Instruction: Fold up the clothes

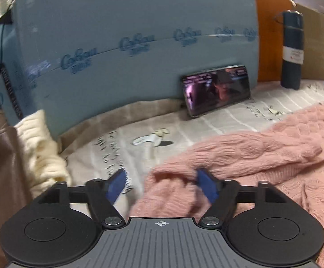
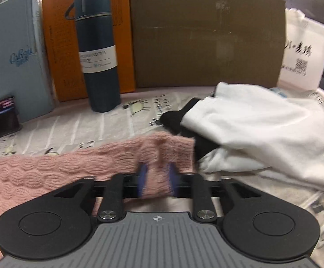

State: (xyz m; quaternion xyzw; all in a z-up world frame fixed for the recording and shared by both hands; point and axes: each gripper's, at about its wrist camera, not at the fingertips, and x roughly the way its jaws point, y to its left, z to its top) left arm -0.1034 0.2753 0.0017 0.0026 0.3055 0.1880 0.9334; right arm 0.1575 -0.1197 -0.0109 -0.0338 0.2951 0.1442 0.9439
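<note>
Across the printed bedsheet (image 1: 184,129) lies a pink cable-knit sweater (image 1: 262,151), spread flat from the near middle out to the right, with one sleeve reaching leftward. Its cuff end sits bunched between the blue fingers of the left gripper (image 1: 162,185), whose jaws stand wide apart; the right pad touches the knit while the left pad hangs clear over the sheet, so nothing is clamped. Motion blur softens that cuff.

Seen from the right wrist, the pink cable-knit sweater (image 2: 72,165) crosses the near part of the view as a broad band. The right gripper (image 2: 156,178) has its jaws partly apart with a fold of the knit standing between them; the blur on the pads makes it impossible to say whether they press on the fabric.

Just right of that fold rests a heap of white cloth (image 2: 262,134) with a black garment (image 2: 179,120) tucked under its left edge. Farther back a dark blue vacuum bottle (image 2: 97,51) stands upright before an orange box (image 2: 57,51) and a brown cardboard box (image 2: 206,35). At the far left a phone (image 1: 215,89) with a lit screen leans against a light blue carton (image 1: 128,44). A cream knit garment (image 1: 39,147) lies at the left edge, beside something brown.
</note>
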